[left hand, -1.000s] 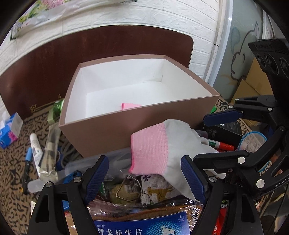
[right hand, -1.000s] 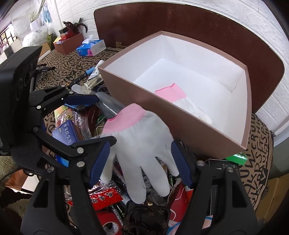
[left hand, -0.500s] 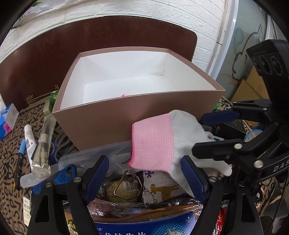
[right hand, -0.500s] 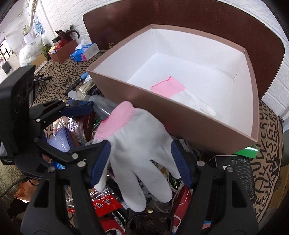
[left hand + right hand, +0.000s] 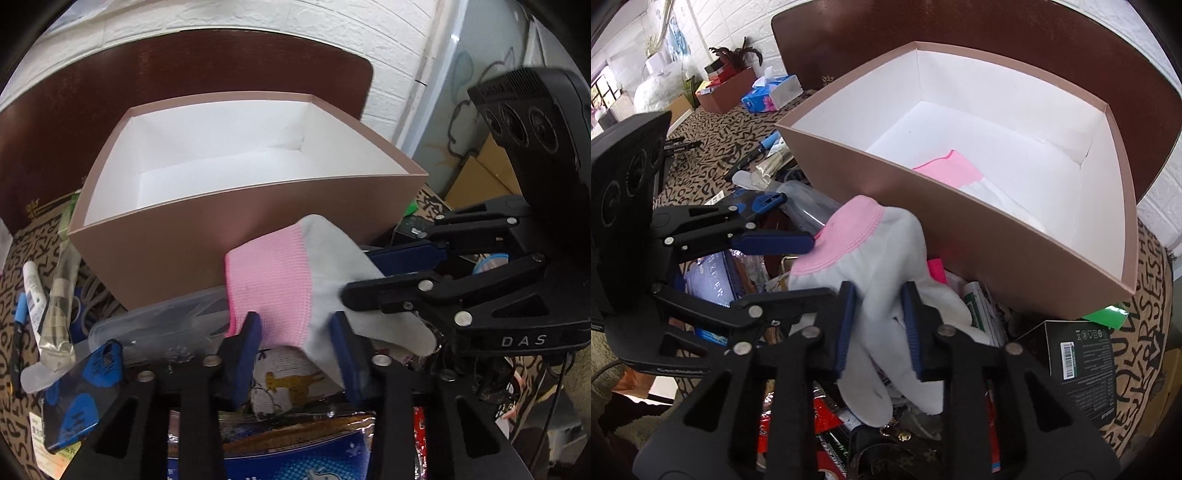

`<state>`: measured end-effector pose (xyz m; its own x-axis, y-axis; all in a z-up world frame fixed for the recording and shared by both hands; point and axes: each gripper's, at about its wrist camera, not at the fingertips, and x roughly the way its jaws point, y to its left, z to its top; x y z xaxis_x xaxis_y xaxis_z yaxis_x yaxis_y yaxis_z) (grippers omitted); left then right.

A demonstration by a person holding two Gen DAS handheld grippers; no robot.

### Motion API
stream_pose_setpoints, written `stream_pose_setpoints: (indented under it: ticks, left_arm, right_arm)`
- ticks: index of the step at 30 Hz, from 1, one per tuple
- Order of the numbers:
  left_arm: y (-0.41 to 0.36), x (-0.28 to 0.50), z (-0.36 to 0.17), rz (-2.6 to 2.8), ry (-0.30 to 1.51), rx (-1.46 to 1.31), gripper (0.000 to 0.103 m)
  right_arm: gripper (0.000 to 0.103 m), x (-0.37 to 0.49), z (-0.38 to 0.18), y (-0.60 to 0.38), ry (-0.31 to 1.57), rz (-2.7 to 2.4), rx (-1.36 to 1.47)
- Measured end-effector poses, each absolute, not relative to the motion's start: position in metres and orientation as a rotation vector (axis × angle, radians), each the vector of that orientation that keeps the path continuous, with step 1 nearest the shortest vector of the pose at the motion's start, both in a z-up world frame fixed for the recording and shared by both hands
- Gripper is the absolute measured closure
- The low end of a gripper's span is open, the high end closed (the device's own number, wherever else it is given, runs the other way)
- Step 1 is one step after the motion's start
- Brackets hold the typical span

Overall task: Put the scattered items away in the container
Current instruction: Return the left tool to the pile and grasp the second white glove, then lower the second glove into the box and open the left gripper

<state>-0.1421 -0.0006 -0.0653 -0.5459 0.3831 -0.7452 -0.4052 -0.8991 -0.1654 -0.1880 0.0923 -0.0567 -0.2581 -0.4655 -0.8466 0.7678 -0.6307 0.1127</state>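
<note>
Glove (image 5: 886,266) lies nearest, a white knitted work glove with a pink cuff (image 5: 269,280), draped on top of the clutter heaped on the worktop (image 5: 713,147) just in front of the box. Both pairs of tongs are closing on it at once: the right tongs (image 5: 877,325) have their blue pads either side of the palm just above the fingers, and the fabric already bunches between them, while the left tongs (image 5: 295,350) pinch the cuff end, one pad on the pink knit and the other on the white. The glove's long axis runs roughly from the left tongs to the right, cuff toward the left and fingers hanging down past the right pads, so it is caught at both ends and slung crosswise between the two hands. Under it sit packets, a clear plastic case (image 5: 159,325) and a blue printed pouch (image 5: 295,458), none of them gripped. Just beyond, almost touching the cuff, rises the near wall of the pinkish-brown cardboard box (image 5: 177,258), open at the top. A second, matching pink-cuffed glove (image 5: 964,177) already lies on its white floor. The move ahead is, I judge, a lift up and forward over that near wall, both hands rising together so the fingers clear the rim.
</note>
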Motion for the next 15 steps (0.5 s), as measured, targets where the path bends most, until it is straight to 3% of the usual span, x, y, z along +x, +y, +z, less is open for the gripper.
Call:
stream_pose_setpoints:
  ticks: [2,4,7,15]
  left_arm:
    - [0.002,-0.141,-0.063,2.427,0.052,-1.144,0.079]
    - [0.001,-0.141,-0.061,2.424,0.034,-1.138,0.088]
    - [-0.004,-0.140,-0.057,2.420,-0.016,-1.117,0.095]
    - [-0.004,-0.134,-0.041,2.449,-0.018,-1.046,0.096]
  right_arm:
    - [0.092,-0.185,-0.053,0.092,0.433,-1.971,1.155]
    - [0.093,-0.181,-0.050,0.093,0.438,-1.973,1.142]
    - [0.094,-0.174,-0.044,0.092,0.462,-1.982,1.118]
    - [0.094,-0.160,-0.022,0.090,0.462,-2.002,1.042]
